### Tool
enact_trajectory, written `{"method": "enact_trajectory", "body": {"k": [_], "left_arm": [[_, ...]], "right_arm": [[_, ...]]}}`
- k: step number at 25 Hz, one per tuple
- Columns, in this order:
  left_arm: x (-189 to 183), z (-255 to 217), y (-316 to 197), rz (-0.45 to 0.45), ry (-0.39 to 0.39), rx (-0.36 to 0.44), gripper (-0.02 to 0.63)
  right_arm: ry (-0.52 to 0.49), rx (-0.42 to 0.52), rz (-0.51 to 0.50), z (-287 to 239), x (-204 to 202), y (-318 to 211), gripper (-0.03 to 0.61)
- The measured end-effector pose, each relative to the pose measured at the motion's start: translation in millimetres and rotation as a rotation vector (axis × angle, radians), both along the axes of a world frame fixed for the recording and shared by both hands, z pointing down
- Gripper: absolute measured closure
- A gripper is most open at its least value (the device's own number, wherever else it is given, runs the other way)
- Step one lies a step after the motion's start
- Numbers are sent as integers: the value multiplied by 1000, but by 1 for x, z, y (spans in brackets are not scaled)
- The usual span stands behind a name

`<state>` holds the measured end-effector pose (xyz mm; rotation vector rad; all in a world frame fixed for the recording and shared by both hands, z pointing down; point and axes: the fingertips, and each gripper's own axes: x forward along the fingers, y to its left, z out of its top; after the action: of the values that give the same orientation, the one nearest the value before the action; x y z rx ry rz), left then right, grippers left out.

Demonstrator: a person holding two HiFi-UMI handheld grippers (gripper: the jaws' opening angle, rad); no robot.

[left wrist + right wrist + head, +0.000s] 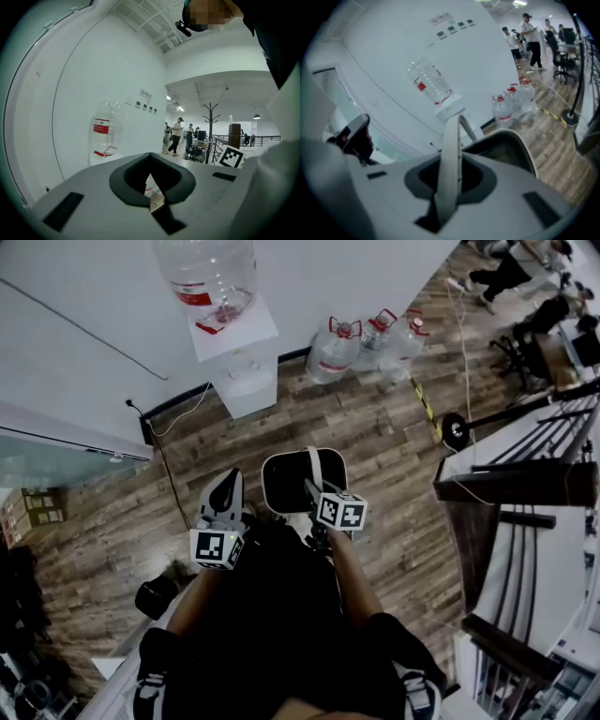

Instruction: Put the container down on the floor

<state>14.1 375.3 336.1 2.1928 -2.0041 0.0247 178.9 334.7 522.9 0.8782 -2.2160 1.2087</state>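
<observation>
The container (286,482) is a dark bucket with a white rim and a white strap handle (314,470). It hangs over the wooden floor just in front of the person's body. My right gripper (313,493) is shut on that handle. In the right gripper view the handle (451,154) runs up between the jaws of my right gripper (447,190), with the container's rim (525,145) behind it. My left gripper (223,498) stays to the left of the container, apart from it. In the left gripper view my left gripper (154,199) has its jaws together with nothing between them.
A white water dispenser (246,371) with an upturned bottle (208,273) stands at the wall ahead. Three water jugs (335,351) sit on the floor to its right. A dark railing (525,486) and a stand's round base (457,430) lie to the right. People stand at the far right.
</observation>
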Motion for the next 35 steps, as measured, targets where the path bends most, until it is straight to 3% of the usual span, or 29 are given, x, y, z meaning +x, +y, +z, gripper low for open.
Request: {"method": "enact_trajectory", "body": {"k": [11, 20, 35], "left_arm": [[26, -5, -77, 75, -13, 22, 588], [17, 19, -151, 98, 14, -14, 586], [-30, 29, -313, 179, 32, -68, 586]], "right_arm": [[-17, -18, 94, 7, 33, -69, 503], [23, -53, 148, 24, 44, -118, 503], [18, -91, 161, 46, -2, -253, 503]]}}
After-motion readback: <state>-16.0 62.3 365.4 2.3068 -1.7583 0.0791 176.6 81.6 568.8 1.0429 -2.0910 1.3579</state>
